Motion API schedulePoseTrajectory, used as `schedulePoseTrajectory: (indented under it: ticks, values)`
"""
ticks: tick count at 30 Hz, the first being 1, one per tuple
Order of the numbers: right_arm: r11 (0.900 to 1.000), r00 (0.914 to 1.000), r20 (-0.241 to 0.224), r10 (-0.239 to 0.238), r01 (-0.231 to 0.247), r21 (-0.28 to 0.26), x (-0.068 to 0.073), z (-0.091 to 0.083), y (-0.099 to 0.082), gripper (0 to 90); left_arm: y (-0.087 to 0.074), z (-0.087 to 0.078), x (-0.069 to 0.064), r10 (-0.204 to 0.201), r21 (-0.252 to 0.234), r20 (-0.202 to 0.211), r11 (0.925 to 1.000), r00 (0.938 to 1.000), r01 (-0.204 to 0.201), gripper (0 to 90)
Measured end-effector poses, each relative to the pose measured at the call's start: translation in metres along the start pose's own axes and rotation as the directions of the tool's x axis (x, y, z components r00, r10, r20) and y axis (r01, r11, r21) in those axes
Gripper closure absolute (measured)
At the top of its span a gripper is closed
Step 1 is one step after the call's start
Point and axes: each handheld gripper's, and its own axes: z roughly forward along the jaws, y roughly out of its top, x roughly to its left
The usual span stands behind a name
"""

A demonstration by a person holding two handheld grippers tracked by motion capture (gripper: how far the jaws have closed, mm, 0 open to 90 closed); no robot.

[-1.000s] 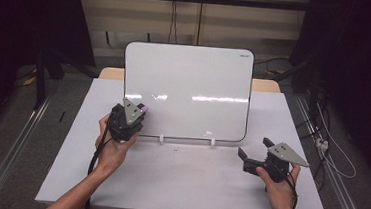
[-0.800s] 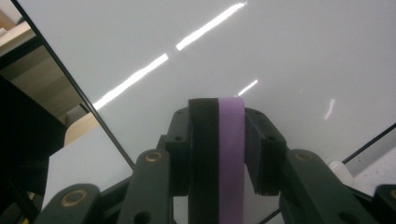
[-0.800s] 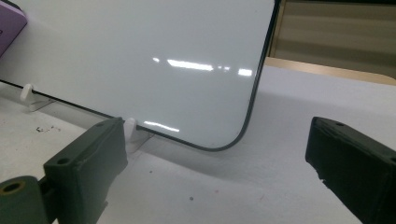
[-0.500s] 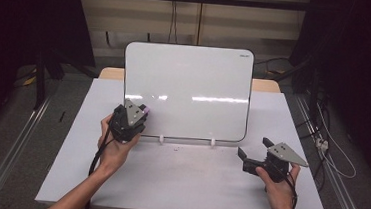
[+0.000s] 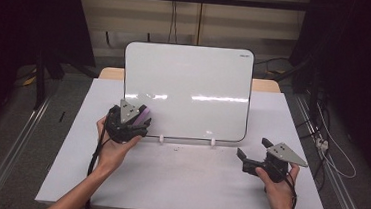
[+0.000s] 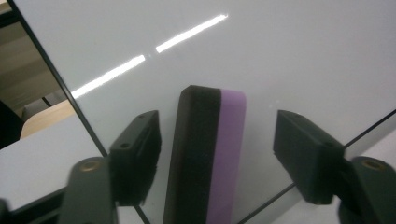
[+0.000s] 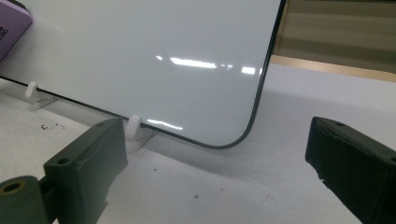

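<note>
A white whiteboard stands tilted on two small white clips on the table. A purple eraser with a black felt face rests against the board's lower left part, also seen as the eraser from above. My left gripper straddles it; its jaws have just been opening and now stand off the eraser with a gap on each side. My right gripper rests low on the table in front of the board's lower right corner, open and with nothing between its fingers.
The pale table carries the board on white clips. Metal rails run along the floor on both sides. Cables hang at the right and behind. A wooden edge shows behind the table.
More of the purple eraser shows beside the left gripper than before. Both hands stay about where they were.
</note>
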Motion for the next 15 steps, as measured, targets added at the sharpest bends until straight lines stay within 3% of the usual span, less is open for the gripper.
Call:
schedulePoseTrajectory:
  ticks: [2,4,6,11,15]
  values:
    - [1.0,1.0,0.0,-0.002,0.002,-0.001,0.0,0.0,0.0,5.0,0.0,0.0,0.002,-0.025,-0.005,0.027,0.9997,0.9993,0.025,19.1]
    - [1.0,1.0,0.001,0.001,-0.001,0.002,0.0,0.001,0.0,5.0,0.0,-0.001,0.001,-0.021,-0.01,0.022,0.9997,0.9995,0.022,14.1]
    - [1.0,1.0,0.0,-0.001,0.001,0.002,0.001,0.001,0.0,5.0,0.001,-0.002,0.001,-0.027,-0.018,0.042,0.9995,0.9988,0.028,8.7]
    - [1.0,1.0,-0.004,-0.005,0.005,0.006,0.002,0.001,-0.001,5.0,0.002,-0.009,0.0,-0.028,-0.048,0.064,0.9984,0.9976,0.031,3.8]
    - [1.0,1.0,-0.004,-0.007,0.007,0.002,0.002,0.0,-0.001,5.0,0.001,-0.017,0.001,-0.065,-0.059,0.115,0.9956,0.9913,0.072,3.8]
